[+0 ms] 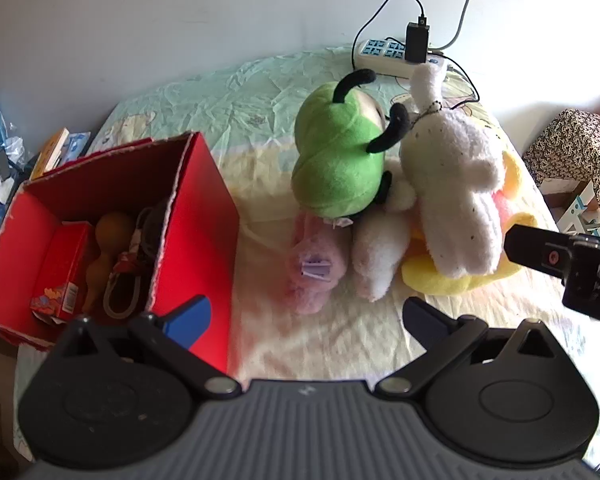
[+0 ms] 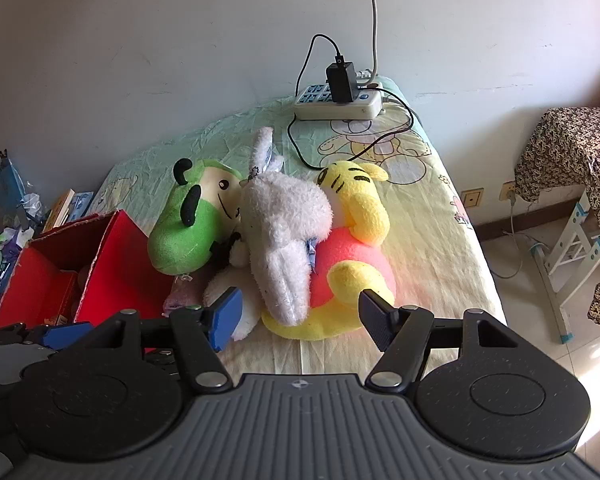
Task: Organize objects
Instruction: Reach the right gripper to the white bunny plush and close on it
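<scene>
Toys in a heap ahead of me, and both my tools hang over the near edge of the bed (image 2: 440, 240), angled down at them. My right gripper (image 2: 300, 314) has its jaws spread wide with nothing between them, and the white plush (image 2: 284, 232) lies straight in front of it, draped over the yellow-and-pink plush (image 2: 352, 264). The white one's long axis runs from the far side of the bed toward me, its narrow end pointing almost into my right jaws, so I judge the right hand is the nearer one for that grab. My left gripper (image 1: 306, 316) is just as wide apart and empty, and what lies dead ahead of it is the small pale pink plush (image 1: 316, 268), tucked under the green plush (image 1: 340, 160), with a whitish limb beside it.

Over at the bed's left edge stands the red box (image 1: 196, 216), open on top, just to the left of my left jaws. Inside I see a small red carton (image 1: 66, 268), a brown gourd-shaped thing (image 1: 106, 248) and some looped straps or cords I can't name for sure. There's room left in it, I'd say.

At the far right corner sits the power strip (image 2: 336, 102) with a black charger (image 2: 342, 82) plugged in, its cable trailing toward the pile. That's worth keeping clear of.
</scene>
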The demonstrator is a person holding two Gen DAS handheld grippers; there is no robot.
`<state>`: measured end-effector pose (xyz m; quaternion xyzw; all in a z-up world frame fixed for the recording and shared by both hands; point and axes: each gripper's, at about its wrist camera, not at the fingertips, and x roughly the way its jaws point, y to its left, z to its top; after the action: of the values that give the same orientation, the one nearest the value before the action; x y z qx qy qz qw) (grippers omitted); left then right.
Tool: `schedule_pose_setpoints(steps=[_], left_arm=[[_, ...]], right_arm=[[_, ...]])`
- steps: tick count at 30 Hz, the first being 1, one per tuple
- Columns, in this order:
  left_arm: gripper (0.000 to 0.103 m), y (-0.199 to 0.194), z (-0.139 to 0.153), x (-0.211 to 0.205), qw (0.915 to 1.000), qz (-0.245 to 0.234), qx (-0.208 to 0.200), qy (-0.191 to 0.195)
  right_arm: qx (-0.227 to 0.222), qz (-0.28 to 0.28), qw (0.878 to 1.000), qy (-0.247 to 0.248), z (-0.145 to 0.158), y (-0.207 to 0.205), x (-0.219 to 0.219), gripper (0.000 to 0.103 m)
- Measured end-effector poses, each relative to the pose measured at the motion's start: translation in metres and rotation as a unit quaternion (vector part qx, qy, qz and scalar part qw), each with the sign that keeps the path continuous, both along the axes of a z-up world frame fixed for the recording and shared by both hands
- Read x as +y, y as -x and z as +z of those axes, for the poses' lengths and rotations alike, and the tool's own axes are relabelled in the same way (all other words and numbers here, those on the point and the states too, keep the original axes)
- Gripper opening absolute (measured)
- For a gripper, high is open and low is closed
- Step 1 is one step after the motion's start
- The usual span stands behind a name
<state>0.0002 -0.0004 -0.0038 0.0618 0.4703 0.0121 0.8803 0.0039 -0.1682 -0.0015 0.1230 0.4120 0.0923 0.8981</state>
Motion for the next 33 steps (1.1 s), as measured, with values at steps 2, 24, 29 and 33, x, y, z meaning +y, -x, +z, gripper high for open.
schedule_pose_setpoints(steps=[2,24,29,33], left_arm=[[0.102,0.000,0.000,0.001,1.0000,-0.001,-0.002,-0.002],[0.102,-0.021,0.054,0.011,0.9775,-0.146,-0.064,0.138],[0.102,-0.032,0.042,-0.010,0.9625,-0.200,-0.027,0.181],[0.102,-0.043,0.033,-0.029,0.9567,-0.212,-0.018,0.198]], right_arm=[[-0.006,-0.001,1.000,-0.005,-0.002,0.001,-0.003,0.068],[-0.048,0.028,0.994,-0.097,0.034,-0.034,-0.025,0.067],[-0.013,0.038,0.992,-0.118,0.020,-0.059,-0.029,0.067],[0.009,0.047,0.991,-0.127,0.007,-0.078,-0.034,0.067]])
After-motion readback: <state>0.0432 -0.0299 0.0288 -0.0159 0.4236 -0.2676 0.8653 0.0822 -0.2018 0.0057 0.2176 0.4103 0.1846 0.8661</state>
